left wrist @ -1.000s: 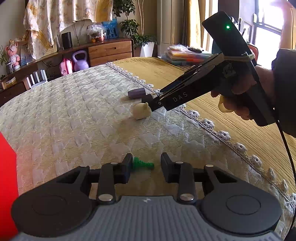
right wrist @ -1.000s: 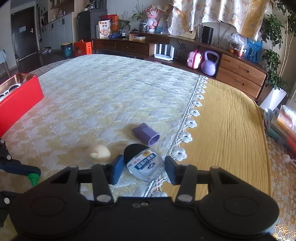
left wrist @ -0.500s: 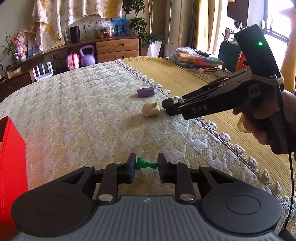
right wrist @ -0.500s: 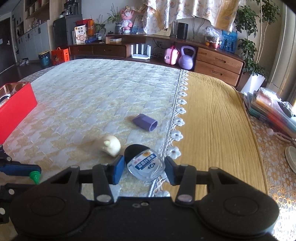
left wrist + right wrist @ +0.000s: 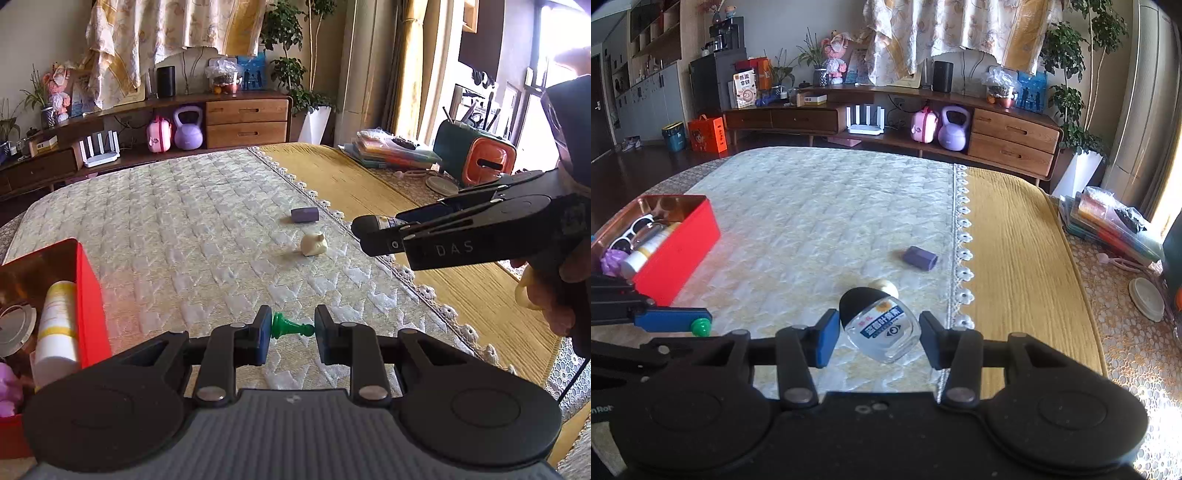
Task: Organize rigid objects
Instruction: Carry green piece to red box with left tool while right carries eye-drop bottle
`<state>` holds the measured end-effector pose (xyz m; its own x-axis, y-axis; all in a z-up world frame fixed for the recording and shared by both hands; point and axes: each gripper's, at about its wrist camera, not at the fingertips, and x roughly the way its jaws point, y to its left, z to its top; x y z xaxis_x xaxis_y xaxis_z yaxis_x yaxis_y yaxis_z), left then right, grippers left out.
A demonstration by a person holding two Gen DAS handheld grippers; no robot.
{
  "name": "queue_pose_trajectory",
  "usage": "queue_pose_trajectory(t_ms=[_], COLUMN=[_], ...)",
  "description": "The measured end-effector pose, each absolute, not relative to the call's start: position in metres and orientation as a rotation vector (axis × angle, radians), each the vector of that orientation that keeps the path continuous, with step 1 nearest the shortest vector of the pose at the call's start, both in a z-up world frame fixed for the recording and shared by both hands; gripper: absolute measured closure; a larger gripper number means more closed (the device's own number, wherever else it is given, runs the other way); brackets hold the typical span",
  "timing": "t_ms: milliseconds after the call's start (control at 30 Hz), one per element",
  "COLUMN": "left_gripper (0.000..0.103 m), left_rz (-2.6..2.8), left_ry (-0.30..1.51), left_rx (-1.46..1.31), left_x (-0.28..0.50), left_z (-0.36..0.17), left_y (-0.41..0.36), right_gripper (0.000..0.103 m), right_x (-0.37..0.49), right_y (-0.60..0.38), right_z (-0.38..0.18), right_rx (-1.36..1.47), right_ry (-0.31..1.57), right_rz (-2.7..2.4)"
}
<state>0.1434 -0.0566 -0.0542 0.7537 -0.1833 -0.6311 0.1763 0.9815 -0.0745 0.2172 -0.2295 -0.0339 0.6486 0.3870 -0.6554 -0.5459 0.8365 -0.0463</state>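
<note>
Between the blue-padded fingers of the left gripper lies a small green plastic chess pawn, pinched end to end and held sideways above the cream quilted bedspread. The right gripper carries a small clear squat bottle with a black cap and a blue label; its pads stand close on either side, though a gap shows at each, so the bottle seems gripped from below the visible edge rather than loosely cradled.

Judging by the layout, the sorting is well under way. The red metal tin already holds white-framed sunglasses, a white and yellow tube and something purple. Two pieces are in hand, and two remain on the spread: a cream animal-shaped figurine and, just beyond it, a purple hexagonal cap-like piece near the lace border.

Only the right view shows the tin's contents in full and the sunglasses. Only the left view shows the figurine whole; in the right view the bottle hides most of it.
</note>
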Motion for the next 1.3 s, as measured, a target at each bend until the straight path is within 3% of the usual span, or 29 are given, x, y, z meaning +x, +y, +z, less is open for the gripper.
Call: queue_pose_trajectory(t_ms=[500,1300], left_gripper=[0.079,0.079], left_rz=[-0.129,0.011], left_ry=[0.664,0.646], left_rx=[-0.067,-0.137], left_x=[0.088,0.081], left_z=[-0.011,0.019], left_y=[0.009,0.151], right_gripper=[0.057,0.057], right_x=[0.132,0.087], right_y=[-0.168,-0.05], right_z=[0.013,0.011], right_rx=[-0.239,-0.293], right_ry=[0.625,0.61], right_rz=[0.628,0.754])
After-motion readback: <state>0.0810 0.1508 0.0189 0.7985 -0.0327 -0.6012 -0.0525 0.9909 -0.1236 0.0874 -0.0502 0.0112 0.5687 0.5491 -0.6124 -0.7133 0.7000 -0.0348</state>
